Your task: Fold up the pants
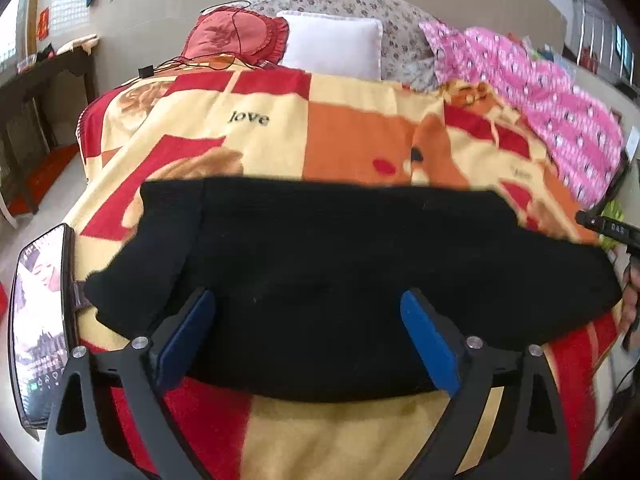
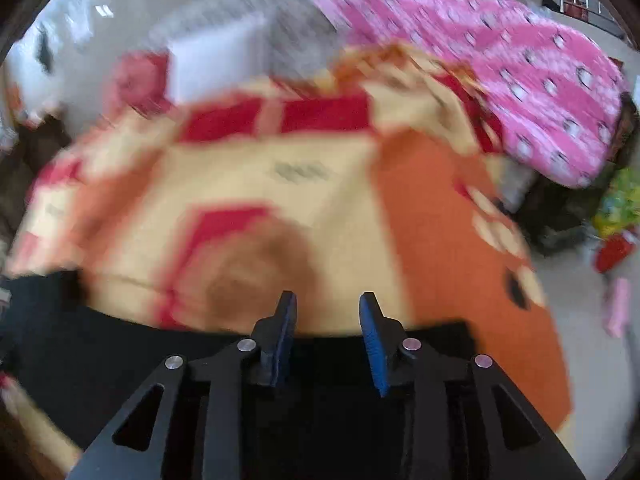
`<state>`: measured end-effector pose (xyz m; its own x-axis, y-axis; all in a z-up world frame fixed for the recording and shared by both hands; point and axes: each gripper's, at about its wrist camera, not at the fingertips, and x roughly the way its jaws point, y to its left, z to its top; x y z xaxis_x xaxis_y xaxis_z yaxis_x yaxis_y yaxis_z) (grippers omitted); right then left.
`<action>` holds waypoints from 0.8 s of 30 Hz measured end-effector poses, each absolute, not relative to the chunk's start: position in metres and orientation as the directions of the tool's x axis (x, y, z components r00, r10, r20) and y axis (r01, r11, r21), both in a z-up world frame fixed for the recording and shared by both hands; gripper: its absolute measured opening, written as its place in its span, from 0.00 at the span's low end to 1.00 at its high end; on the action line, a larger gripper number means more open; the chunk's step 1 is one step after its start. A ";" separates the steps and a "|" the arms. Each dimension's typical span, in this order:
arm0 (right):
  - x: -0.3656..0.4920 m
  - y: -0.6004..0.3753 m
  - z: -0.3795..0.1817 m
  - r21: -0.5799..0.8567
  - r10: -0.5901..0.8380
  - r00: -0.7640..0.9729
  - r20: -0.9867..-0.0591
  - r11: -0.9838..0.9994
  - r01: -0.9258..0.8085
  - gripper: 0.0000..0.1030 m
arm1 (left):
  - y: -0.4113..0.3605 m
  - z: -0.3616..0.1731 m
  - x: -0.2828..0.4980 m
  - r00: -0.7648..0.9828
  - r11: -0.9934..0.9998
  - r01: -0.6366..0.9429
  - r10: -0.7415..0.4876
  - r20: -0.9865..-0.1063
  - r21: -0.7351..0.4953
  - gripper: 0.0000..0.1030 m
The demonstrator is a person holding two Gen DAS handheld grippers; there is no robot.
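Observation:
The black pants (image 1: 340, 272) lie folded across a red, yellow and orange blanket (image 1: 280, 132) on a bed. My left gripper (image 1: 308, 300) is open above the pants' near edge, blue pads spread wide, holding nothing. In the right wrist view, which is motion-blurred, my right gripper (image 2: 328, 300) is open over the far edge of the pants (image 2: 120, 344), its blue pads apart and empty. The tip of the right tool (image 1: 604, 226) shows at the right edge of the left wrist view.
A phone (image 1: 40, 320) with a lit screen stands at the left by the bed. A red cushion (image 1: 236, 34), a white pillow (image 1: 332, 46) and a pink quilt (image 1: 560, 108) lie at the bed's far end. A dark bench (image 1: 36, 92) stands at the left.

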<state>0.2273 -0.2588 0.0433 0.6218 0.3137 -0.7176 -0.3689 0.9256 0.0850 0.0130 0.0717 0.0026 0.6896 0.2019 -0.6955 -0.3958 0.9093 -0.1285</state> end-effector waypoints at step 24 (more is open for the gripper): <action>0.154 -0.114 0.067 0.181 0.629 0.392 -0.671 0.652 -0.736 0.37 | 0.099 0.010 0.030 0.666 0.865 -0.475 0.235 -0.708 -0.160 0.92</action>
